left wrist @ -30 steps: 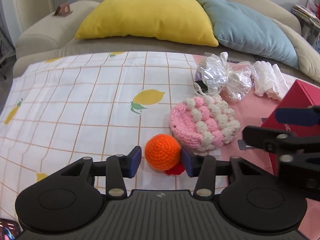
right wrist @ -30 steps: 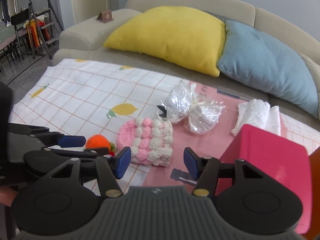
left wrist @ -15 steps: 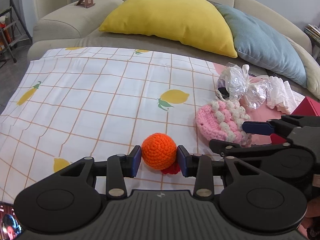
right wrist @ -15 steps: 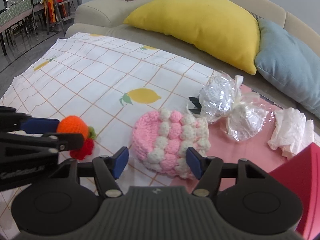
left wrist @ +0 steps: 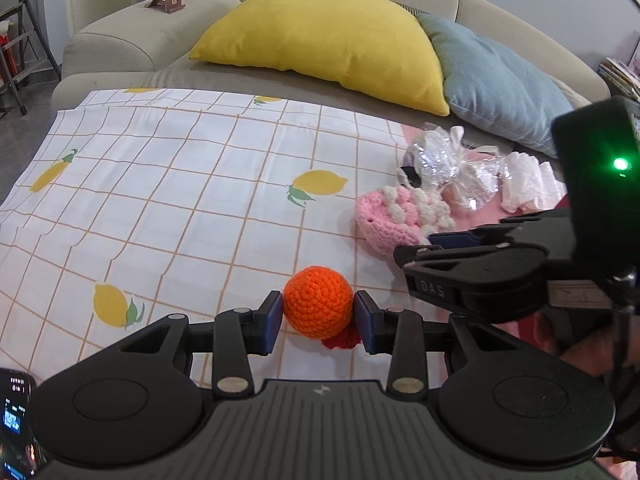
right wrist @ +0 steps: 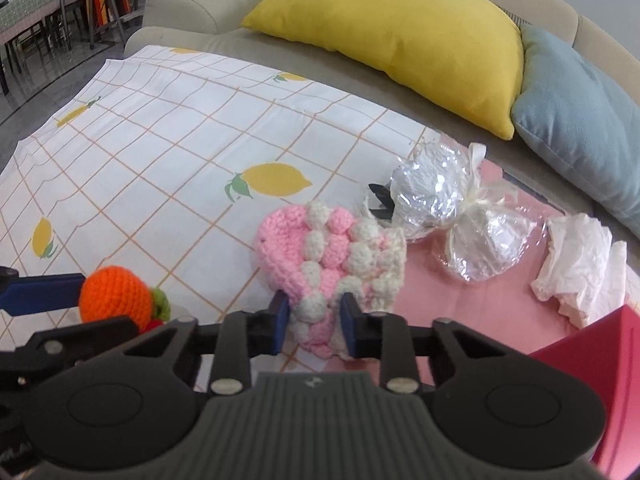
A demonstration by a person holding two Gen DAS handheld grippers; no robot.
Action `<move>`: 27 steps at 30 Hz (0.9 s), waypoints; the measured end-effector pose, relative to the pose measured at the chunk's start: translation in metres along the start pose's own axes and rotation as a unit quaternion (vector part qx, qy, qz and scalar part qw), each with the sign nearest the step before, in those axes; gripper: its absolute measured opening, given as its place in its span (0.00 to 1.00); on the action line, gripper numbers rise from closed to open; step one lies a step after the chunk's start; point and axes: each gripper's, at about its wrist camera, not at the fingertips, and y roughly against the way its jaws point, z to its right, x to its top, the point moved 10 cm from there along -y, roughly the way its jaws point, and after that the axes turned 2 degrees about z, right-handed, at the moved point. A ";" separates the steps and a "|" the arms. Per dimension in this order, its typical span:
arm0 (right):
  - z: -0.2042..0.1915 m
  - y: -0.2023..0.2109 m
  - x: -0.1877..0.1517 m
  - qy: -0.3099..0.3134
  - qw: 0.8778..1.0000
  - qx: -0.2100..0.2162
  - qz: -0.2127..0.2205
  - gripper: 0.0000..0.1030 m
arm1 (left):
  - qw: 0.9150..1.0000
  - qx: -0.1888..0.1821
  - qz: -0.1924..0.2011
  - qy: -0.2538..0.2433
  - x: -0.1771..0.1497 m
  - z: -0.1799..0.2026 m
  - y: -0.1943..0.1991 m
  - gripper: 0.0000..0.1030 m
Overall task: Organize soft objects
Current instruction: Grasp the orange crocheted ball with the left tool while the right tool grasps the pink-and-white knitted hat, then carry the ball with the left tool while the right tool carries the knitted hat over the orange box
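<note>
Since a second ago the right hand-held gripper [right wrist: 312,320] has dropped onto the pink-and-cream bobbled crochet pouch [right wrist: 334,256], and its jaws are closing with the pouch's near end pinched between them. Left hand-held gripper [left wrist: 319,317] stays clamped on the round orange crochet ball [left wrist: 319,307]. Both soft things sit near the tabletop's near edge, on the white lemon-print checked cloth [left wrist: 192,200] beside its pink mat [right wrist: 460,300].
</note>
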 end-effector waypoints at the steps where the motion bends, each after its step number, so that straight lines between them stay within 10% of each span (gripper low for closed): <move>1: -0.002 0.005 0.001 0.003 1.000 0.003 0.004 0.14 | 1.000 -0.002 0.002 0.001 0.000 0.002 0.004 0.42; 27: -0.006 0.219 -0.118 -0.082 0.996 0.013 0.038 0.14 | 0.997 -0.050 0.022 -0.052 -0.051 0.065 0.128 0.42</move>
